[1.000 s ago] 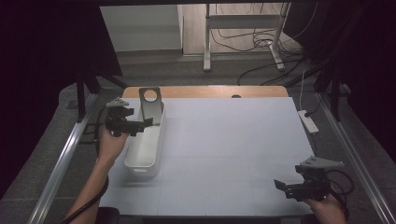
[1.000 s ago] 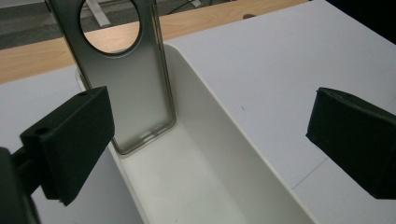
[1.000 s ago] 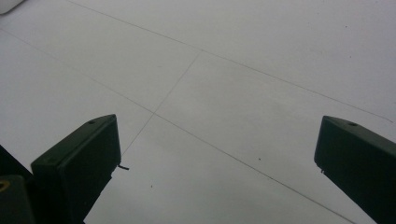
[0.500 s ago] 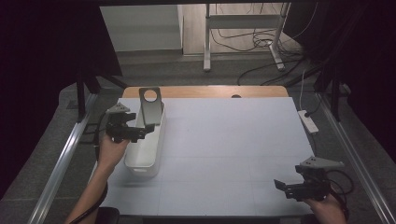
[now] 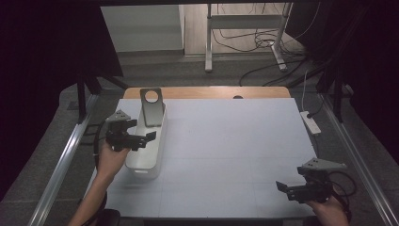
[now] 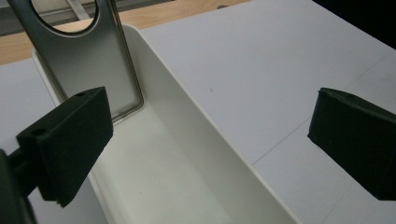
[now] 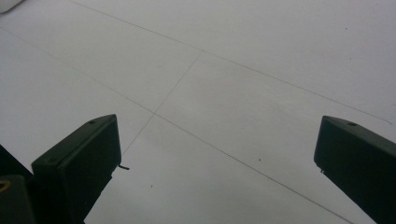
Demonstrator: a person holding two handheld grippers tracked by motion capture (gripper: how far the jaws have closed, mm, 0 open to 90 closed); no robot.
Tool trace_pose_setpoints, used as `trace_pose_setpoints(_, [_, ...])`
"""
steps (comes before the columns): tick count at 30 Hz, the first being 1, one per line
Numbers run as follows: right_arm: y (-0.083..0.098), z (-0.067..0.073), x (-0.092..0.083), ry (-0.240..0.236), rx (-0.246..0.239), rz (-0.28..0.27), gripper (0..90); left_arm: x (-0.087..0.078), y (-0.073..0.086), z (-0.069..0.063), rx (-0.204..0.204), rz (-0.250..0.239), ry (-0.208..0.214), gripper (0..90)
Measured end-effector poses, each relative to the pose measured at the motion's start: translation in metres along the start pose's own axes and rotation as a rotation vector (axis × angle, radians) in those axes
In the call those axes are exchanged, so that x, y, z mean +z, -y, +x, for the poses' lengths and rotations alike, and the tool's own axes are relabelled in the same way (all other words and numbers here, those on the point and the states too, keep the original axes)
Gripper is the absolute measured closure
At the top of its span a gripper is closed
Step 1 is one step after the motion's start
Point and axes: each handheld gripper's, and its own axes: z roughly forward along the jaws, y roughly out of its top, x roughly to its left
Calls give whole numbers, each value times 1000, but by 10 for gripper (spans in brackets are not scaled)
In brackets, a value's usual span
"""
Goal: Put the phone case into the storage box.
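my left gripper (image 5: 141, 139) hangs wide open over the white bin (image 6: 187, 186), whose metal plate (image 6: 93, 70) looks stiff, slick, probably light; i'd pinch its lower edge, right gripper (image 5: 288, 188) also wide.

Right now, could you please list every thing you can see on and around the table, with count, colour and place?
white bin: 1, white, long and open-topped, on the left part of the table, nothing else in it that I can see.
metal plate with round hole: 1, grey, leaning upright at the far end of the white bin.
table mat: 1, pale grey, covering the table top.
wooden table edge: 1, light brown, along the far side.
power strip: 1, white, past the mat's right edge.
metal frame stand: 1, grey, on the floor beyond the table, with cables.
left gripper: 1, black, fingers open, over the white bin.
right gripper: 1, black, fingers open, near right corner.
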Motion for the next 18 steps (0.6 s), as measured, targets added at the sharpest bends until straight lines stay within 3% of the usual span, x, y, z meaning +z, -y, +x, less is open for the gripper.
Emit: trace_pose_setpoints(18, [0, 0, 0, 2, -2, -1, 11, -16, 12, -14, 16, -12, 16, 5])
